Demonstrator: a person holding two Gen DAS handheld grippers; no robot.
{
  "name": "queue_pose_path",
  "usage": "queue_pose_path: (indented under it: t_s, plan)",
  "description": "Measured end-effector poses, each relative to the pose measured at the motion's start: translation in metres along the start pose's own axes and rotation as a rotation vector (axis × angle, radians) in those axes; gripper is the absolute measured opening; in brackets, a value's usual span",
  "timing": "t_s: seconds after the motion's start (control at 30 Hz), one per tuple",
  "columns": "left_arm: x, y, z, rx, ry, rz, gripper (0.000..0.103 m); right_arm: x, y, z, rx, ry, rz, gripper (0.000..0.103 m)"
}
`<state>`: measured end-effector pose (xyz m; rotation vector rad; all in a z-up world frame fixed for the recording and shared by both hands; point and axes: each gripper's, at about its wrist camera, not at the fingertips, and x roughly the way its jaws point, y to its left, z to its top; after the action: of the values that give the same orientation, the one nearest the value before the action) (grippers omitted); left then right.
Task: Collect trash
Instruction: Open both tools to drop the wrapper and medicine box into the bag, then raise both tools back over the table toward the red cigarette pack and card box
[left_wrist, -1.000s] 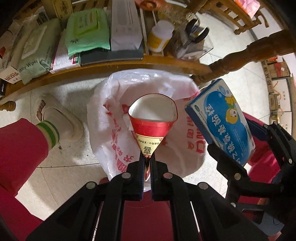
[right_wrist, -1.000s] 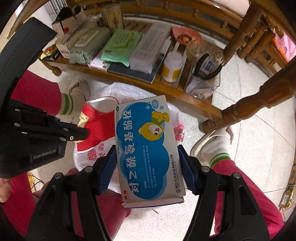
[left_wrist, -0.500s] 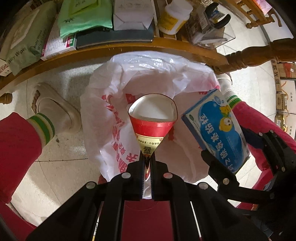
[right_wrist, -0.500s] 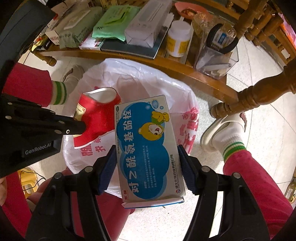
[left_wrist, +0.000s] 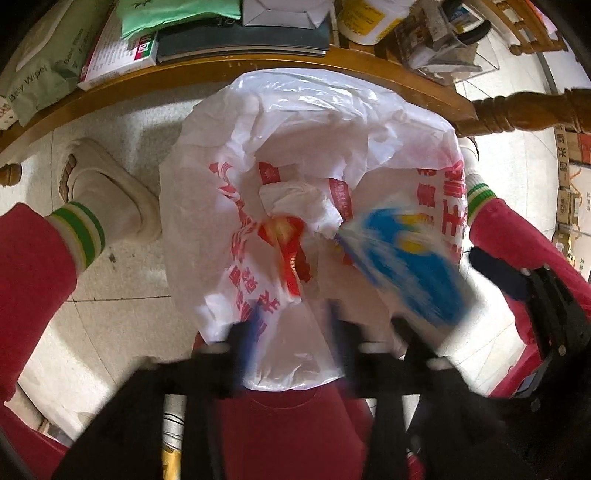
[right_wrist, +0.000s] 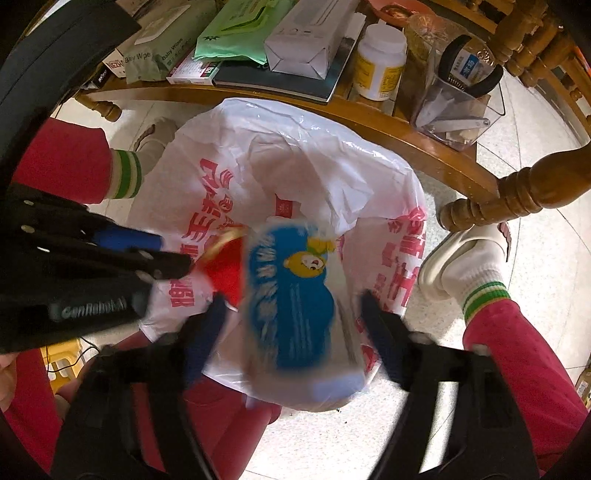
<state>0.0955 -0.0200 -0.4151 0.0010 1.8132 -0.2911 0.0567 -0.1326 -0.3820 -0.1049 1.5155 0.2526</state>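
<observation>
A white plastic bag with red print lines a bin on the floor below me; it also shows in the right wrist view. My left gripper is open over the bag. The red paper cup is falling, blurred, inside the bag; it also shows in the right wrist view. My right gripper is open. The blue medicine box drops, blurred, between its jaws over the bag's mouth; it also shows in the left wrist view. A crumpled white tissue lies in the bag.
A wooden shelf behind the bag carries wipes packs, a white box, a pill bottle and a clear holder. A turned table leg stands right. The person's red-trousered legs and slippered feet flank the bag.
Both grippers have opened. The red cup has left my left gripper and the blue box has left my right gripper; both are falling into the bag. Both grippers moved lower toward the bag.
</observation>
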Motion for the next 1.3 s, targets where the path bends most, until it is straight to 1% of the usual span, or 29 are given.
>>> queue_pose_path:
  t_s: [0.17,0.3,0.47,0.6,0.7,0.77,0.87,0.93,1.0,1.03,1.07,1.1,1.13,1.17,1.2,1.27,1.3]
  plan:
    - [-0.004,0.000,0.000,0.007,-0.013,0.013,0.060,-0.003,0.002,0.001,-0.009,-0.020,-0.010,0.084]
    - [-0.008,-0.002,-0.002,0.016,-0.027,0.019,0.064,-0.006,-0.001,0.002,0.001,-0.025,-0.002,0.084]
    - [-0.017,-0.004,-0.005,0.032,-0.059,0.046,0.066,-0.010,0.000,0.002,0.004,-0.037,0.003,0.084]
    - [-0.029,-0.006,-0.010,0.038,-0.097,0.071,0.071,-0.020,0.004,-0.001,0.002,-0.054,0.008,0.084]
    - [-0.045,-0.006,-0.021,0.045,-0.146,0.108,0.073,-0.036,0.007,-0.006,0.000,-0.084,0.015,0.084]
    - [-0.061,-0.006,-0.030,0.057,-0.186,0.134,0.074,-0.055,0.009,-0.011,0.004,-0.117,0.022,0.084]
    - [-0.102,-0.011,-0.051,0.095,-0.271,0.170,0.076,-0.097,0.011,-0.022,0.003,-0.189,0.036,0.084]
    - [-0.129,-0.016,-0.063,0.129,-0.316,0.180,0.079,-0.135,0.011,-0.028,-0.009,-0.261,0.025,0.084]
    - [-0.165,-0.022,-0.074,0.177,-0.364,0.178,0.081,-0.176,0.006,-0.033,-0.018,-0.335,0.007,0.087]
    - [-0.184,-0.027,-0.078,0.203,-0.384,0.168,0.082,-0.207,0.001,-0.034,-0.021,-0.397,-0.008,0.092]
    - [-0.201,-0.031,-0.080,0.226,-0.402,0.160,0.086,-0.225,-0.002,-0.034,-0.022,-0.431,-0.023,0.095]
    - [-0.226,-0.037,-0.081,0.250,-0.424,0.157,0.089,-0.246,-0.007,-0.034,-0.023,-0.473,-0.046,0.096]
    - [-0.243,-0.040,-0.081,0.263,-0.442,0.153,0.089,-0.278,-0.014,-0.033,-0.029,-0.528,-0.087,0.096]
    - [-0.264,-0.042,-0.080,0.272,-0.466,0.152,0.089,-0.294,-0.018,-0.033,-0.036,-0.557,-0.110,0.096]
    - [-0.291,-0.047,-0.077,0.278,-0.493,0.152,0.090,-0.322,-0.024,-0.031,-0.049,-0.607,-0.152,0.096]
    - [-0.329,-0.052,-0.071,0.290,-0.525,0.138,0.093,-0.362,-0.034,-0.029,-0.068,-0.668,-0.216,0.096]
    - [-0.352,-0.056,-0.065,0.297,-0.536,0.120,0.094,-0.373,-0.038,-0.027,-0.074,-0.683,-0.234,0.096]
